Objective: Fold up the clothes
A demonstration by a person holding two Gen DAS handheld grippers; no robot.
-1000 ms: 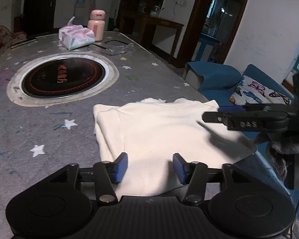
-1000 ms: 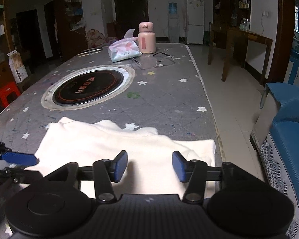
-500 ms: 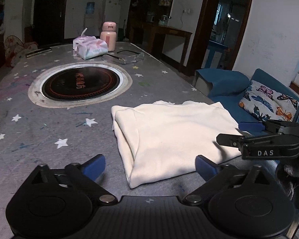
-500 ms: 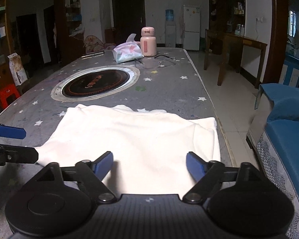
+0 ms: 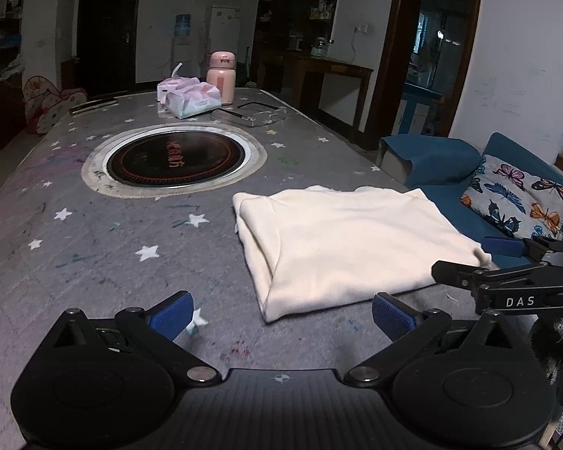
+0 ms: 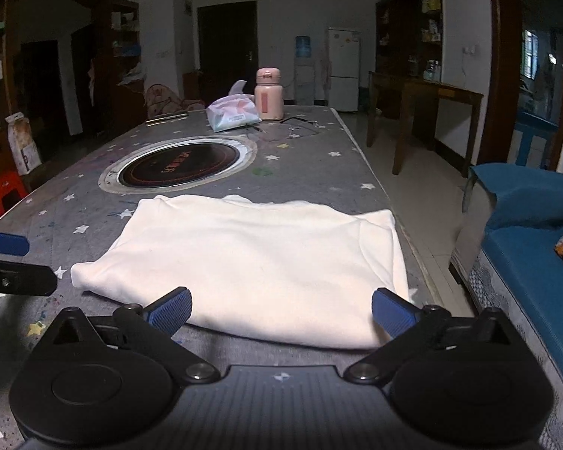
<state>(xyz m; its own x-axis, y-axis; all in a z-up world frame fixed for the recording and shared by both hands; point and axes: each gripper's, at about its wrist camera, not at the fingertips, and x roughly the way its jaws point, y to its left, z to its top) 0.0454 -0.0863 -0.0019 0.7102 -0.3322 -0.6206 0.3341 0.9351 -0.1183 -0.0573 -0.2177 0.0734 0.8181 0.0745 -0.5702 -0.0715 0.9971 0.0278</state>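
Cream-white knit garment [image 5: 353, 240], folded into a flat rectangle, lies on the grey star-printed table [image 5: 75, 232] at its near right corner, one side running along the table's right edge.

Changes against the earlier frames: a second ago both grippers had their blue pads close together over the cloth; now each has drawn back off it toward the near edge.
- Left gripper [image 5: 281, 313]: jaws spread wide, bare tabletop between them, the garment's near left corner just beyond, not touched.
- Right gripper [image 6: 281, 307]: jaws opening, pads at either side of the garment's near hem, not pressing it.
- Garment: same folded shape and same place as before.

Writing:
- "DAS" in white letters on the black arm of the right gripper, seen from the left wrist view.
- Red characters on the round black hob [image 5: 174, 157] set in the table's middle; too small to read surely.
- Print on the tissue pack [image 5: 191, 101] illegible.

Other items at the far end of the table: pink bottle [image 5: 221, 78] touching or just beside the tissue pack, clear glasses [image 5: 262, 114] toward the right edge. Blue sofa [image 5: 454, 172] with butterfly cushion [image 5: 521, 197] beyond the right edge.
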